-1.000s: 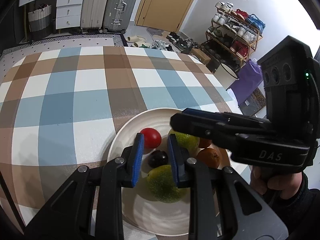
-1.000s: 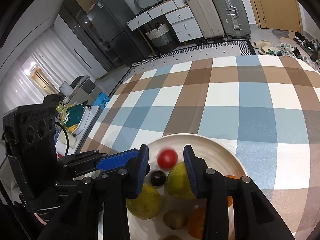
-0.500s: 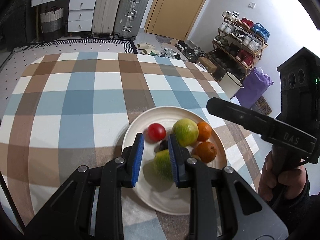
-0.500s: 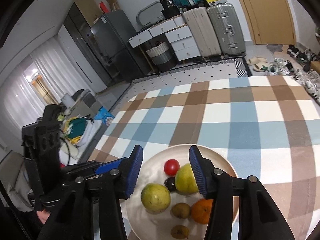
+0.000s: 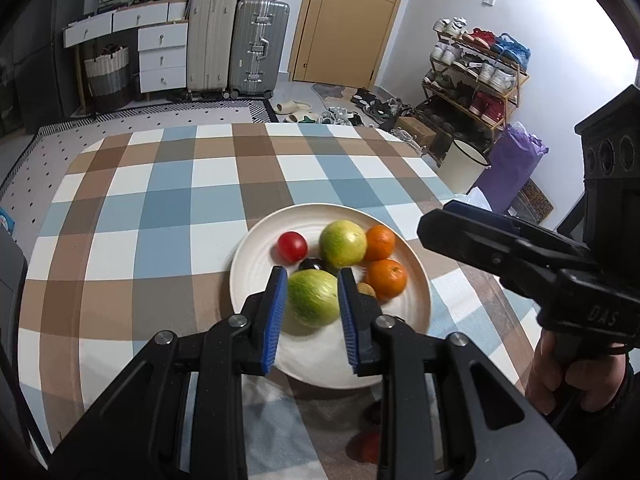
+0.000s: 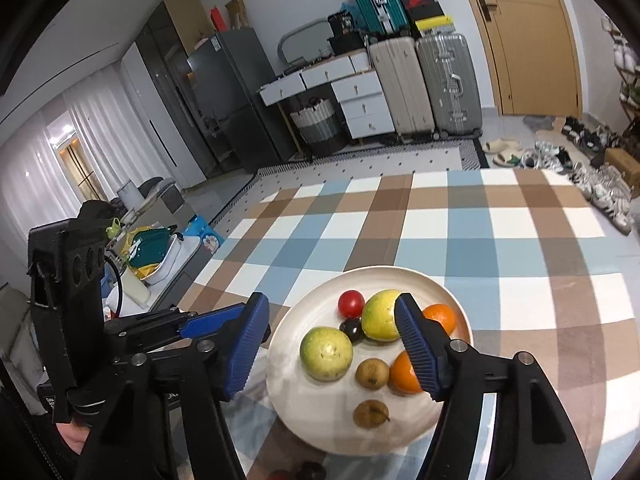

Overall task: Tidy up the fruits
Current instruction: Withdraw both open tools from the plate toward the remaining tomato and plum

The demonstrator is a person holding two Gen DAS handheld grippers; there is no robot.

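Observation:
A white plate (image 5: pixel 256 256) (image 6: pixel 304 412) on the checked tablecloth holds two green-yellow guavas (image 5: pixel 313 298) (image 6: pixel 326 354), a red tomato (image 5: pixel 292 246) (image 6: pixel 351 303), a dark plum (image 6: pixel 351 330), two oranges (image 5: pixel 386 278) (image 6: pixel 404 372) and two small brown fruits (image 6: pixel 372 374). My left gripper (image 5: pixel 311 322) is open above the plate's near side, its fingers framing the near guava without touching it. My right gripper (image 6: pixel 332 352) is open wide above the plate and empty.
The checked tablecloth (image 5: pixel 168 200) covers the table. A red fruit (image 5: pixel 366 446) and a dark one (image 6: pixel 310 471) lie off the plate near the front edge. Suitcases, drawers and a shoe rack stand beyond the table.
Both grippers have pulled up and back from the plate. My right gripper has opened wider. The fruits stay on the plate.

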